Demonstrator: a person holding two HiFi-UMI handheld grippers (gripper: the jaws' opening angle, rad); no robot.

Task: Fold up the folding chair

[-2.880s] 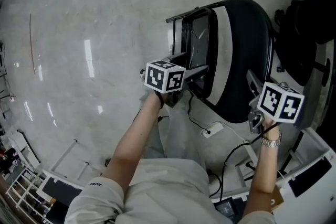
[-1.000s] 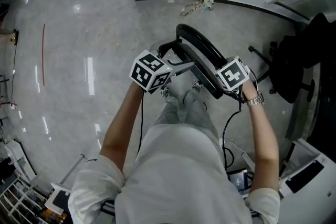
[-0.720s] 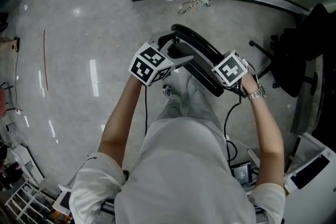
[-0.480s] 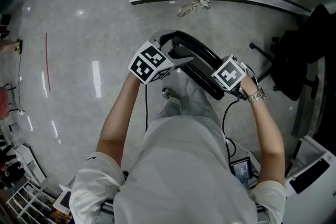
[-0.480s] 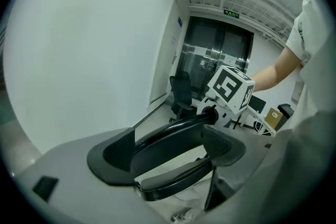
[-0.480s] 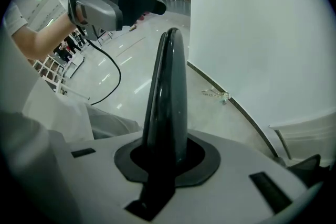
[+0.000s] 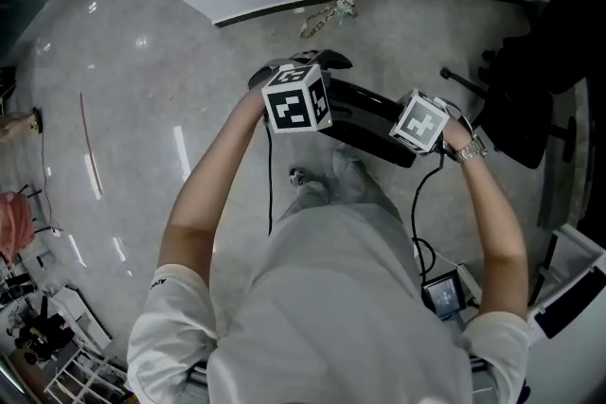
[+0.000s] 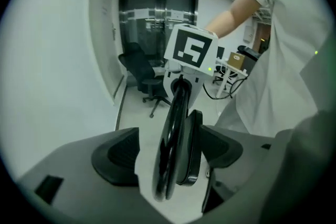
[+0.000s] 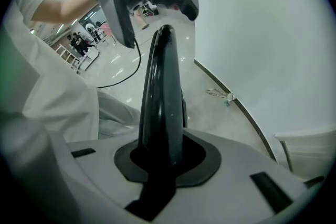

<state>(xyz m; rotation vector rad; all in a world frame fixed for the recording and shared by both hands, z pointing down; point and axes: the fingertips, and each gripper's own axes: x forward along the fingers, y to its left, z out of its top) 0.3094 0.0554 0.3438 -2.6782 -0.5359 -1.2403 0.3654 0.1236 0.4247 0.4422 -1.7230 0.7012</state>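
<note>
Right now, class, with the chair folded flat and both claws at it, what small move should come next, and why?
Probably shut the left claw on the folding chair. Its jaws have just been closing, yet stand apart around the chair's rim without clamping it, while the right claw is already shut on the other edge. A second grip should steady it.

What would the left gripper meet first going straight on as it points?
The folded chair: its black edge already stands between the open jaws of the left gripper, which have just been closing.
</note>
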